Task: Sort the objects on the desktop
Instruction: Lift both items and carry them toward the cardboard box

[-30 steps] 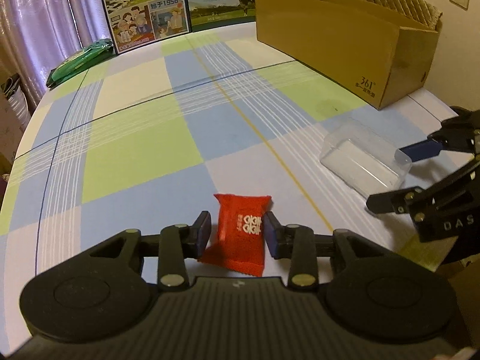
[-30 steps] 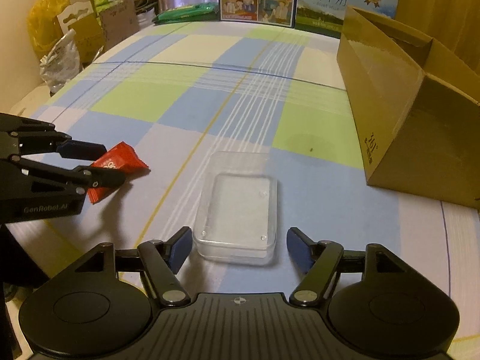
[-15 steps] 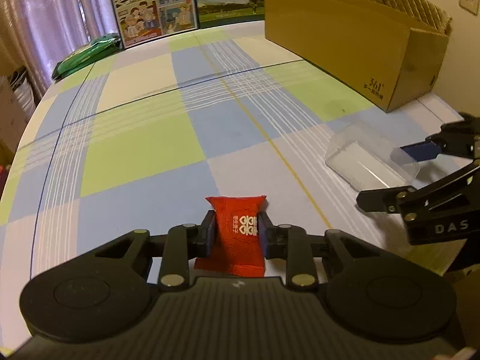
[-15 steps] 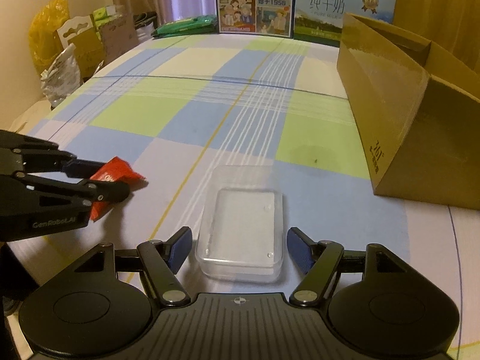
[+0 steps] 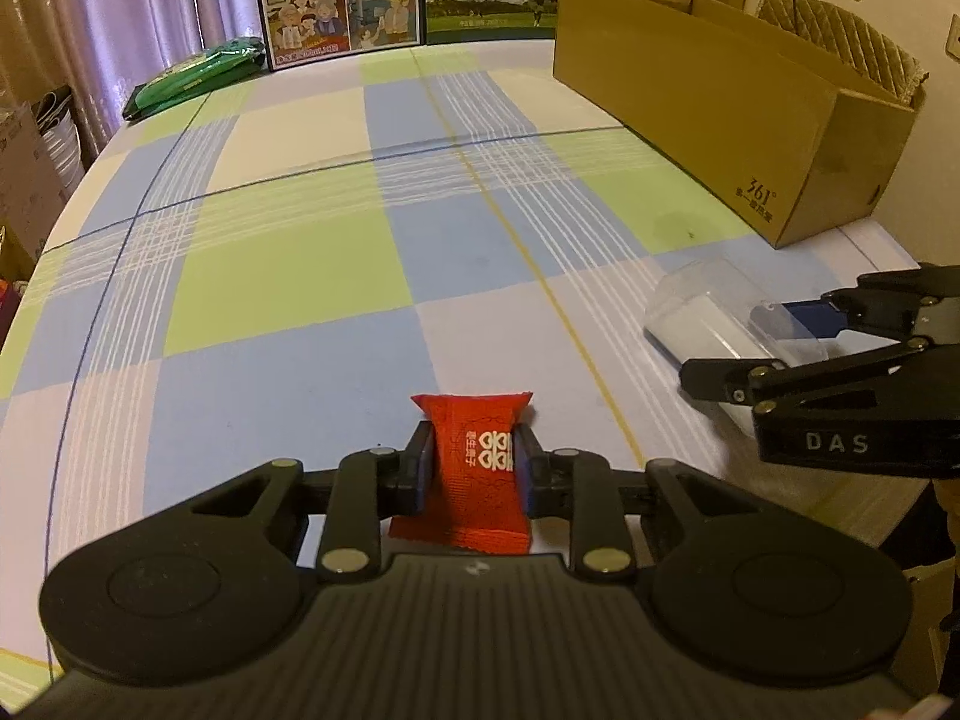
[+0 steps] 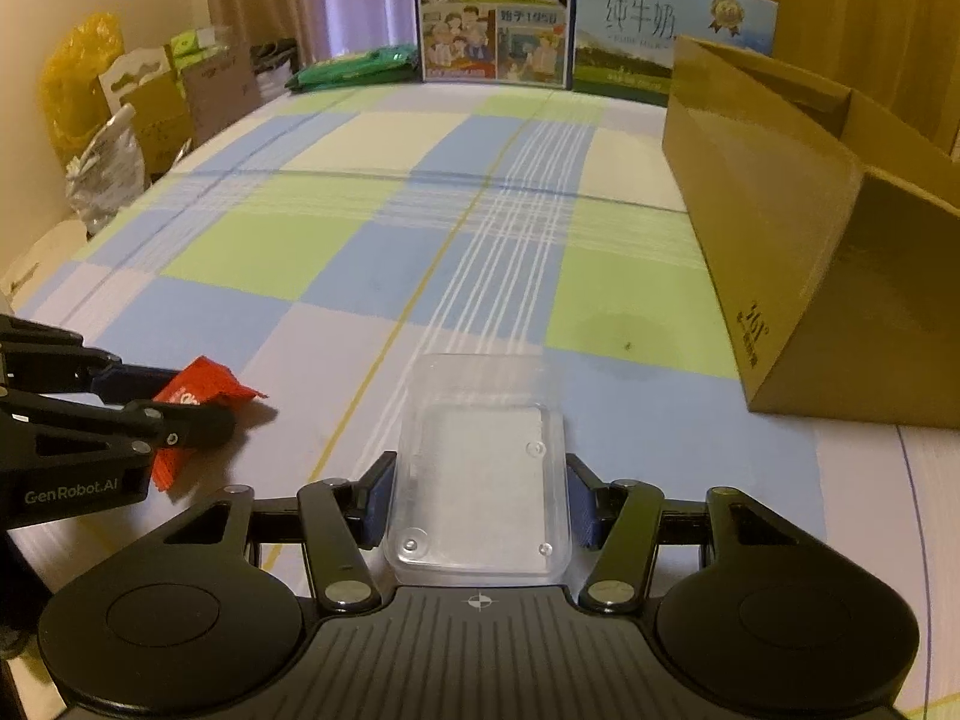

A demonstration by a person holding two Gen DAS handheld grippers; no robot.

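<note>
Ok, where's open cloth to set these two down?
The wide middle of the tablecloth, between the cardboard box and the green packet, is bare. The near edge is crowded: left gripper shut on the red candy, right gripper on the clear plastic box.

My right gripper [image 5: 774, 342] is showing "DAS" on its side, and my left gripper [image 6: 180, 399] is reading "GenRobot.AI". The cardboard box [image 5: 720, 96] is carrying "361°" near its lower corner — smaller print beneath is blurring out. The milk carton [image 6: 639, 30] behind is displaying "纯牛奶"; the picture carton [image 5: 339, 0] is showing "始于1956".
</note>
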